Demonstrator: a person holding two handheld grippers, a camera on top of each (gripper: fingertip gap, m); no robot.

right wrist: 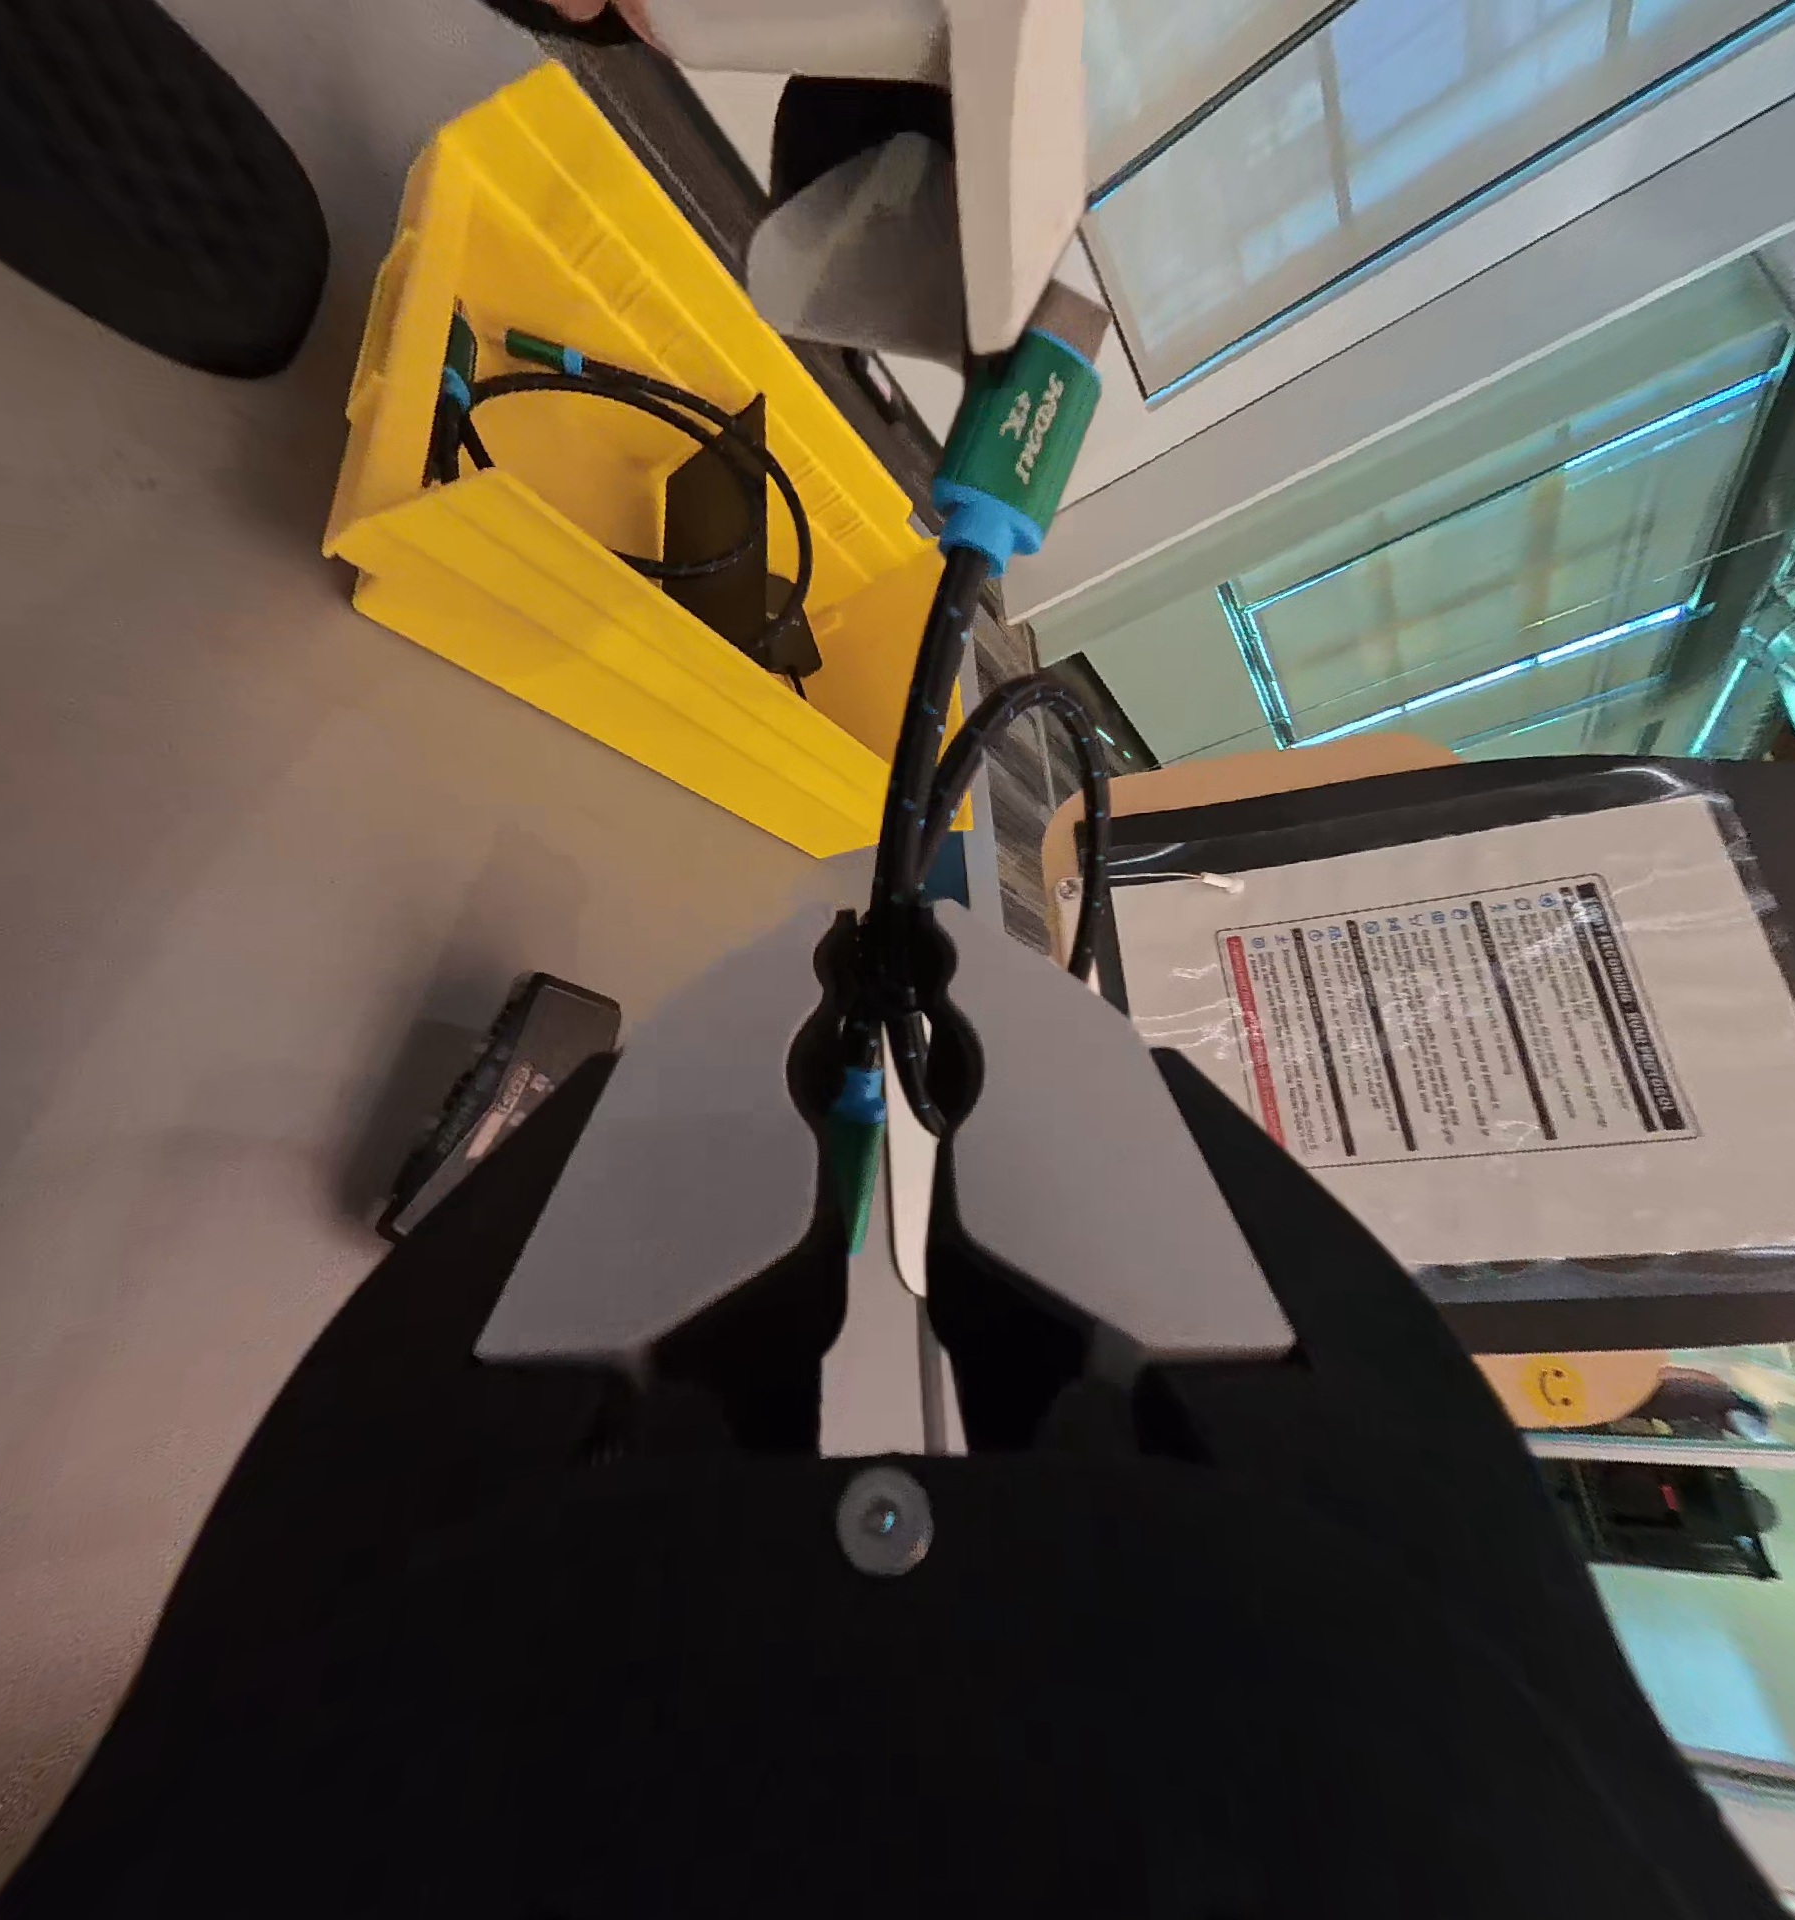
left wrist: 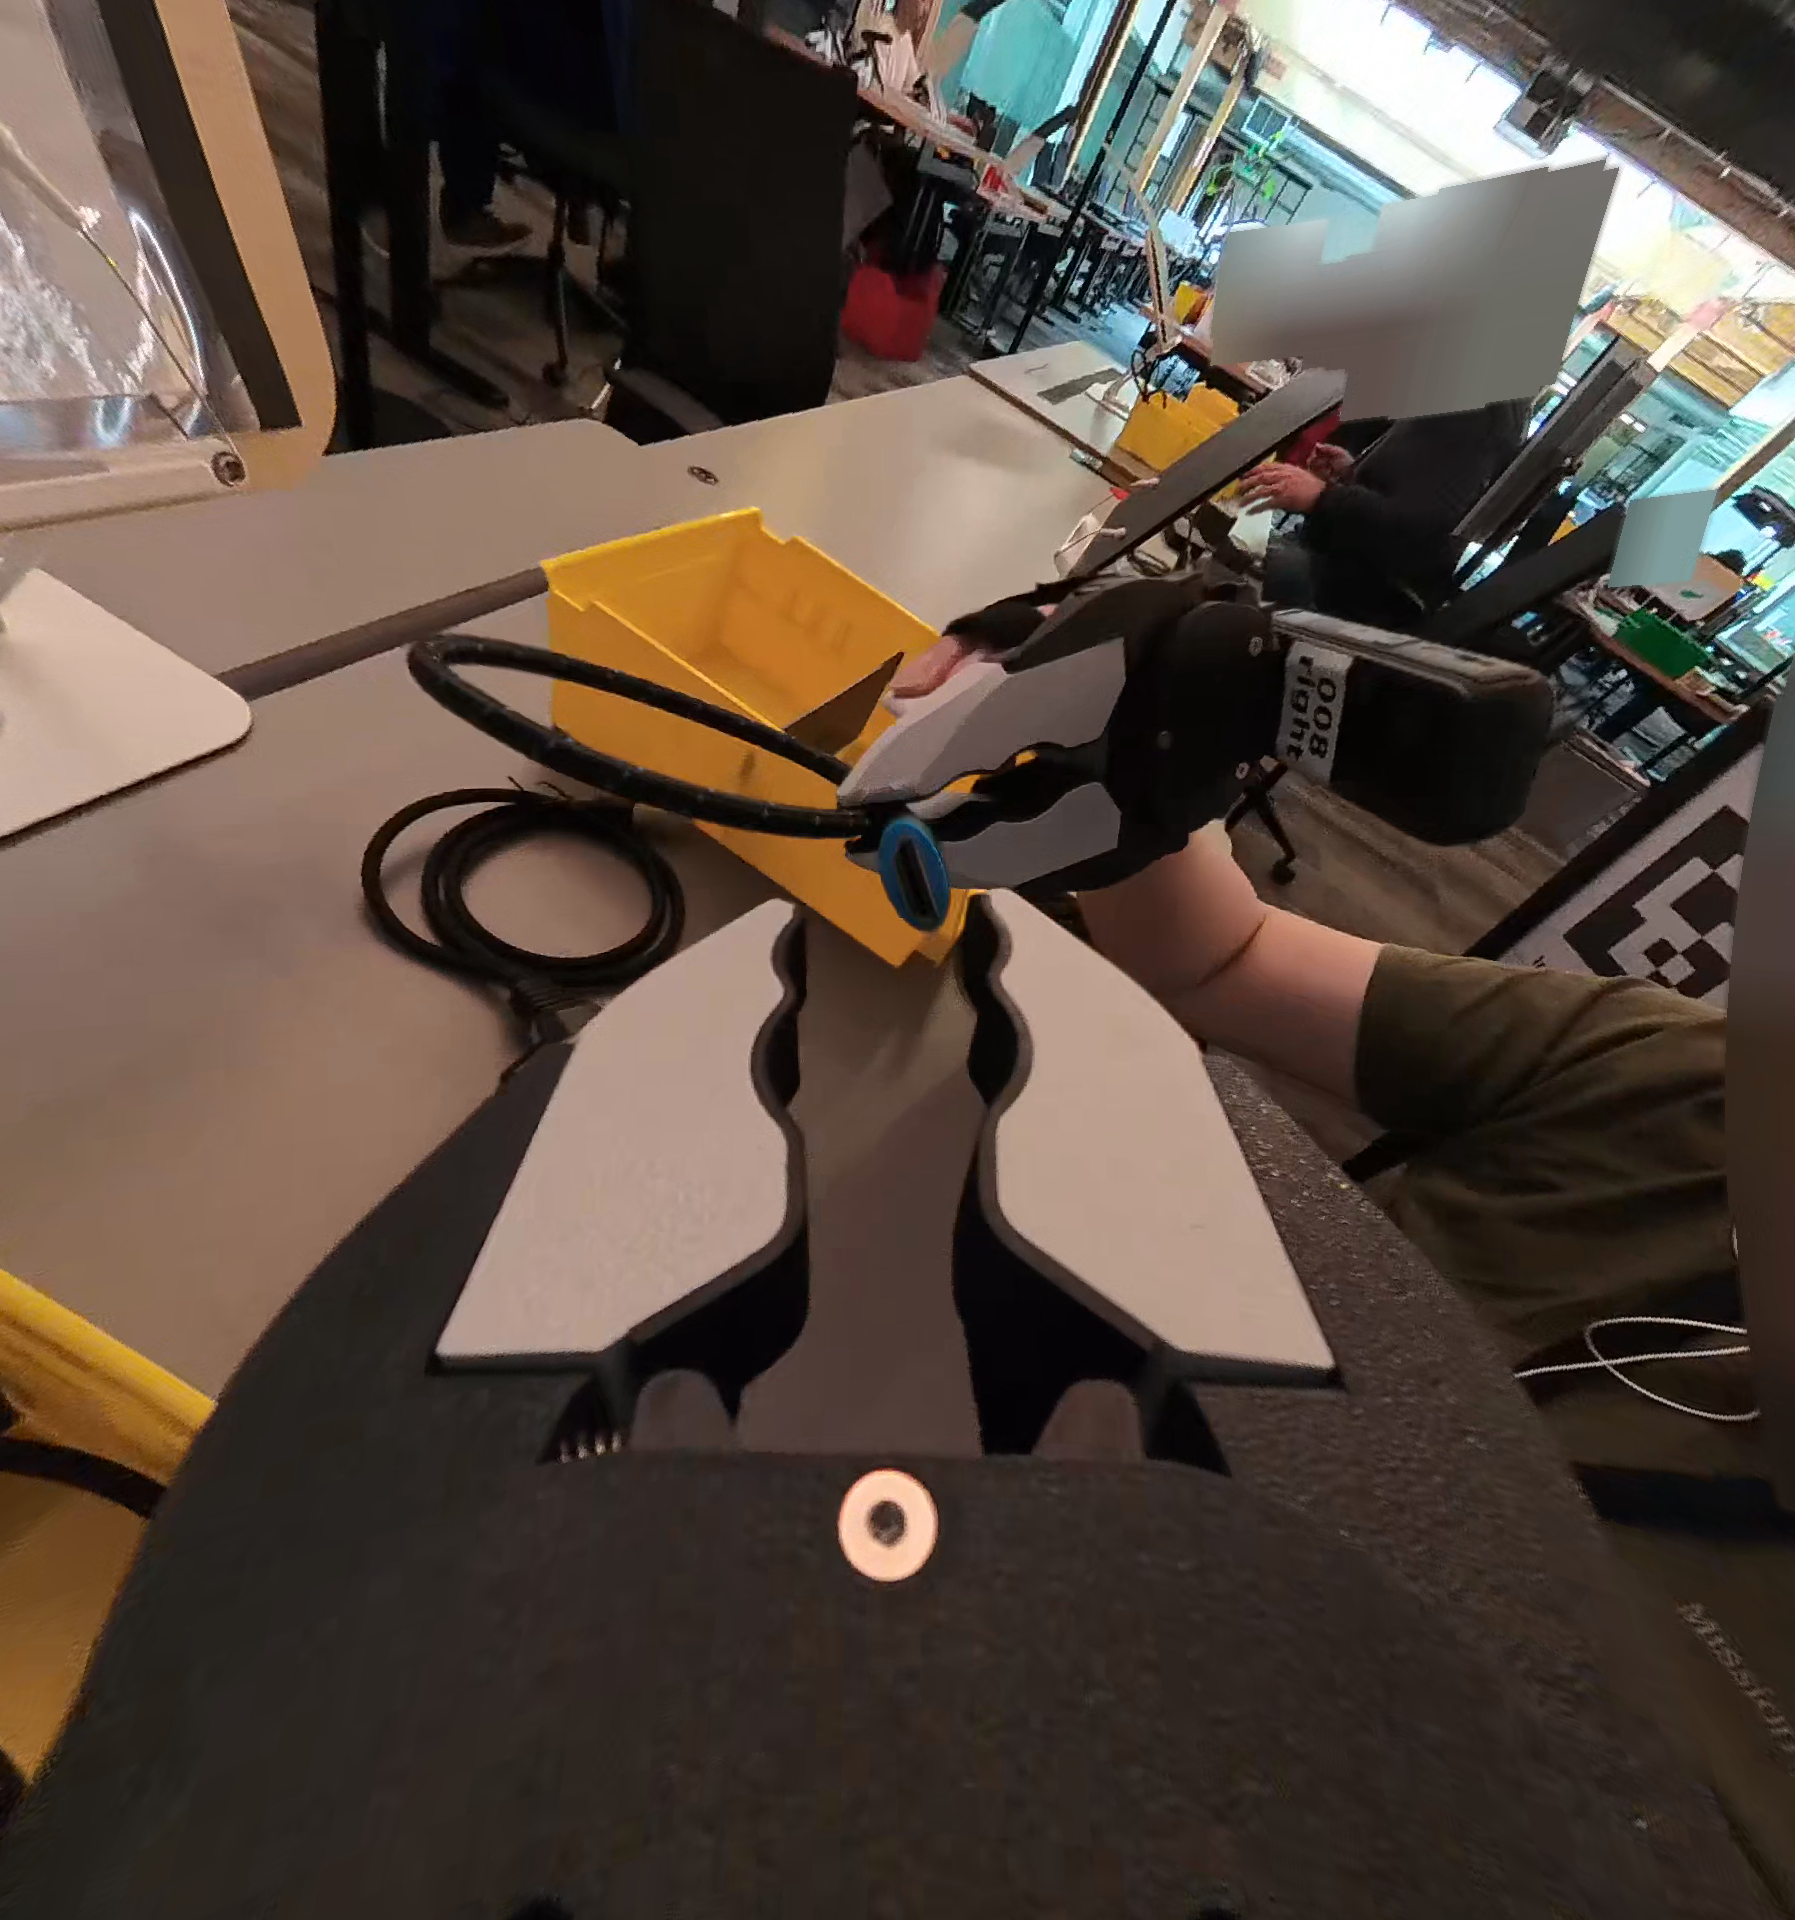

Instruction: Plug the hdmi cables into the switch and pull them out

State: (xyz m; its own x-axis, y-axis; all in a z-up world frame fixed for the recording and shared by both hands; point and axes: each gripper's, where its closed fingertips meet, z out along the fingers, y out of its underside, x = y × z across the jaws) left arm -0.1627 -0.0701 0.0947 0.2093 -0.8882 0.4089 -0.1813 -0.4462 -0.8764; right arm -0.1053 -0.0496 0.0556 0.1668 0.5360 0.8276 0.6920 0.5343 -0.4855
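Observation:
My right gripper is shut on a looped black braided HDMI cable. One green plug with a blue collar sticks out ahead, and a second green plug lies between the fingers. In the left wrist view the right gripper holds that plug end-on, just beyond my left gripper, which is open and empty. A small black box with ports, apparently the switch, lies on the grey table left of the right gripper.
A yellow bin holds another braided cable and a black part. A yellow bin stands behind the right gripper, with a plain black coiled cable beside it. A board with a printed sheet is at right. A person sits at a far desk.

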